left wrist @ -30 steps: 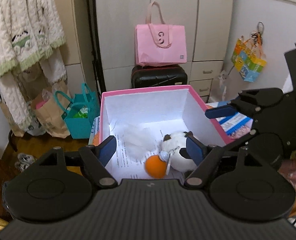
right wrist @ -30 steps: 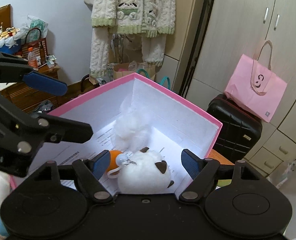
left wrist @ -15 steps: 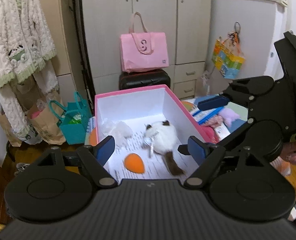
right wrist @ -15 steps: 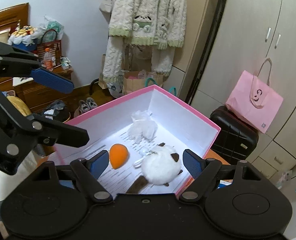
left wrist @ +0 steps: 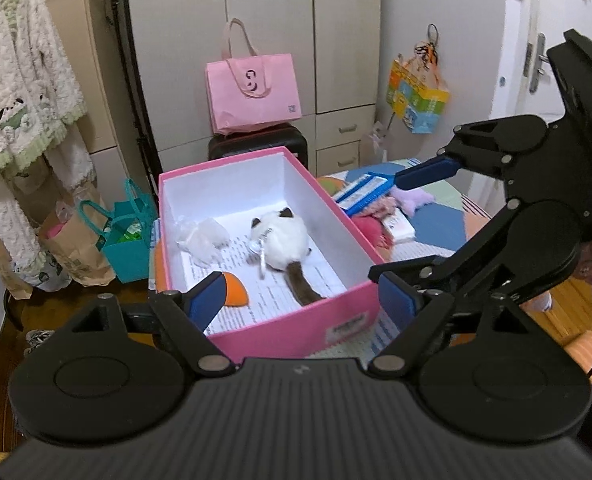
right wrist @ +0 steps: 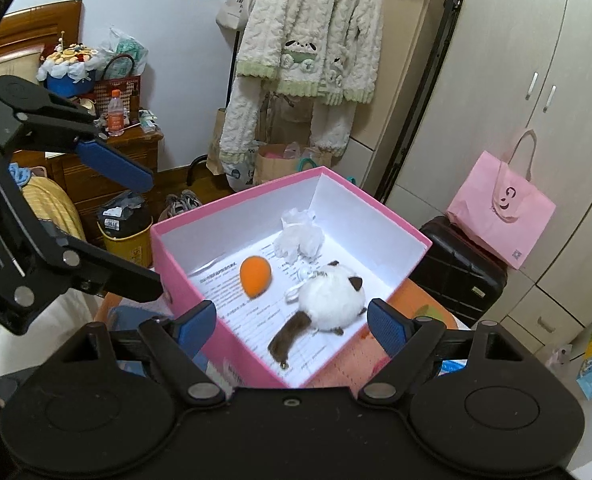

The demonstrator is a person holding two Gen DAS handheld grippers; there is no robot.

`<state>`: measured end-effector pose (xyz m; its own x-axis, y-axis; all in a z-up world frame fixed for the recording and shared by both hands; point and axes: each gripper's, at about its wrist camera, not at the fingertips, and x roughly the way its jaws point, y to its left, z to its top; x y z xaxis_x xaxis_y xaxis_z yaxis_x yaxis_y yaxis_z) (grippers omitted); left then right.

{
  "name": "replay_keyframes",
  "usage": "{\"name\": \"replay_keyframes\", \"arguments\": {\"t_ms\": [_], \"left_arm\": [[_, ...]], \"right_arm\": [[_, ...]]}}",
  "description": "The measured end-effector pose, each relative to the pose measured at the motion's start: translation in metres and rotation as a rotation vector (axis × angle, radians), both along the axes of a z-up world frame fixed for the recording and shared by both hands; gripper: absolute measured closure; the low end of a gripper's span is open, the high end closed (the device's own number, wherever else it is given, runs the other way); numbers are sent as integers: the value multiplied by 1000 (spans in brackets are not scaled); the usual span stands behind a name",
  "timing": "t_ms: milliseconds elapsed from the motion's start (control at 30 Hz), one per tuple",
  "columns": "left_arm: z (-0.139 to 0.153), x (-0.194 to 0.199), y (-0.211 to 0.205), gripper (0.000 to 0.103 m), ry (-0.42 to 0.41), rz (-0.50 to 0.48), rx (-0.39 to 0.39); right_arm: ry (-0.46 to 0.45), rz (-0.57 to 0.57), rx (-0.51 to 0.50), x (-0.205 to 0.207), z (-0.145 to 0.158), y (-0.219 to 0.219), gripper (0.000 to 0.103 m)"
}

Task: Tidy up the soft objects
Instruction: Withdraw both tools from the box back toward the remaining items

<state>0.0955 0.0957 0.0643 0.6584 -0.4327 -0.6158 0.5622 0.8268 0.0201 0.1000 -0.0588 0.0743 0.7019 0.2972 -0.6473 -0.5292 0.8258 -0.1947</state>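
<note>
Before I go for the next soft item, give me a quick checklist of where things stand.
1. Left gripper empty: ok, fingers opening, nothing between them.
2. Right gripper empty: ok, fingers opening, nothing between them.
3. Plush cat keychain inside the pink box: ok, lying on the printed paper.
4. Orange sponge and white fluffy piece in the box: ok, apart from each other.
5. Soft items left outside: not ok, a purple plush and a pink knit piece lie beside the box.
6. Room left in the box: ok.
</note>
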Motion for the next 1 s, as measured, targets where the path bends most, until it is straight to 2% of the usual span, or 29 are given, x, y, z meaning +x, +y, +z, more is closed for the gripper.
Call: {"name": "replay_keyframes", "arguments": {"t_ms": [433, 533, 733, 1000], "left_arm": [[0, -30, -34, 16, -14, -46, 8], [-5, -33, -52, 16, -33, -70, 35], [-16, -25, -91, 16, 4, -136, 47], [-32, 5, -142, 16, 12, -142, -23]], "right_arm": [[-44, -66, -2, -62, -9, -50, 15], [-45, -100, 36, -64, -15, -69, 15], [-40, -168, 108, -57, -36, -113, 15], [-92, -234, 144, -32, -66, -168, 15]]}}
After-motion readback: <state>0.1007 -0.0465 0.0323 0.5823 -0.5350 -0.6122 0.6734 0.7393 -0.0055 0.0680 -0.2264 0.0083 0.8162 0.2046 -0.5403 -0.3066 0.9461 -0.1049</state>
